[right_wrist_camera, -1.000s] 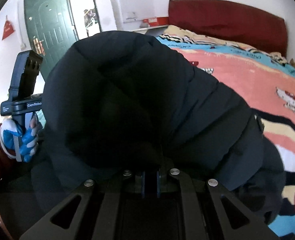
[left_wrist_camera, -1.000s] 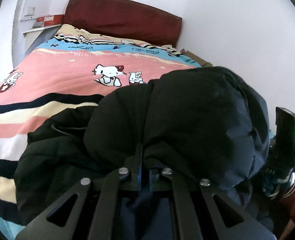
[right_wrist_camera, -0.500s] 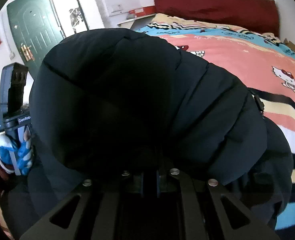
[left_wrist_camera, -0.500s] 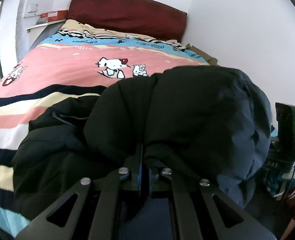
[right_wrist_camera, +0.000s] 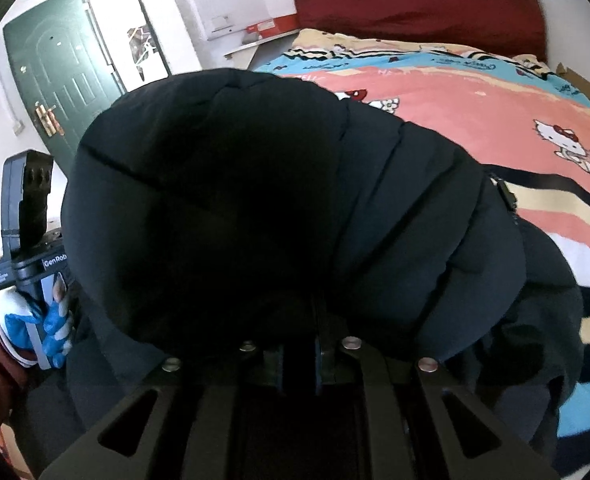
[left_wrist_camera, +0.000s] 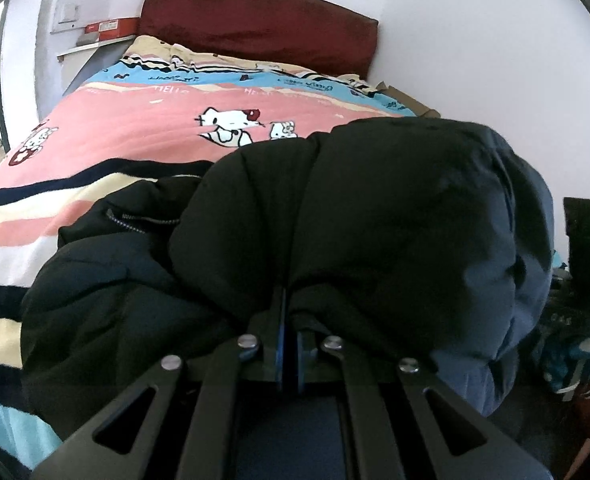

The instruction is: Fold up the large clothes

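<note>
The dark puffer jacket (left_wrist_camera: 375,220) lies bunched at the near end of the bed, on the striped cartoon-print blanket (left_wrist_camera: 135,128). A raised, quilted fold of it fills the middle of both wrist views.

Left gripper (left_wrist_camera: 289,312): jaws pressed together on a pinch of the jacket's fabric, which rises in a seam directly from the fingertips. The jacket's zipper edge (left_wrist_camera: 123,218) lies to the left of this fold, on the lower layer.

Right gripper (right_wrist_camera: 317,320): jaws are opening. A narrow gap shows between the fingers; jacket fabric sits over and between them, but in the dark it cannot be told whether the pads are touching it.

In the right wrist view, a gloved hand (right_wrist_camera: 43,320) holds the left gripper's handle at the left edge. A dark red headboard cushion (right_wrist_camera: 419,12) stands at the far end of the bed. A green door (right_wrist_camera: 63,72) stands open at upper left.
</note>
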`<state>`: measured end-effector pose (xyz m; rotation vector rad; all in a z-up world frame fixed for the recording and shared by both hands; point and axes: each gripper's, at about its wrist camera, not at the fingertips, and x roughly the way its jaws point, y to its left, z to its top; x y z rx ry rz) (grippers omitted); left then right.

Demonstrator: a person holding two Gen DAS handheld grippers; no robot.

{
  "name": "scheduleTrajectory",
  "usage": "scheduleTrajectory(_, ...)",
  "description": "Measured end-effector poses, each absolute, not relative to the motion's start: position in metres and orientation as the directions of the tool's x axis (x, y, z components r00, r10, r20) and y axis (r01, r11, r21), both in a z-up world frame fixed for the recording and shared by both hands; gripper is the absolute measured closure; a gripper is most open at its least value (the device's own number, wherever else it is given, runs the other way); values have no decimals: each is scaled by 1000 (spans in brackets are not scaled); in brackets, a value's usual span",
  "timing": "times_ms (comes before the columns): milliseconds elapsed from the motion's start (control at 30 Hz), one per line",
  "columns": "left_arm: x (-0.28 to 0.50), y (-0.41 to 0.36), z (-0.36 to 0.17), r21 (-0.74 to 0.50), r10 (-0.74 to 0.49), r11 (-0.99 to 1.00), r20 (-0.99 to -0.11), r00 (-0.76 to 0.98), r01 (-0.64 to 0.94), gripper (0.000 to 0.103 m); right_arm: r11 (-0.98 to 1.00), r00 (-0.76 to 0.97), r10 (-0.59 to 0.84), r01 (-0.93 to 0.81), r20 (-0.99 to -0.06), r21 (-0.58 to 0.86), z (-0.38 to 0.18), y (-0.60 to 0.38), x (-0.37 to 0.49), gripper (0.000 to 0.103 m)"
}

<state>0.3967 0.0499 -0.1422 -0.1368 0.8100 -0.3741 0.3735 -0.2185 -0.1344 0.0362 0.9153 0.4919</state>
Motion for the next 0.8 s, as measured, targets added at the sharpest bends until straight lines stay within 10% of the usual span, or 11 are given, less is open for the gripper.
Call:
scheduleTrajectory(267, 395, 53, -137, -280, -379, 925, -675, 633, 256, 100, 896, 523, 414, -377, -745, 233, -108, -230, 351, 57)
scheduleTrajectory(800, 390, 60, -136, -296, -409, 913, -655, 635, 282, 100, 893, 600, 448, -325, -663, 311, -68, -267, 351, 44)
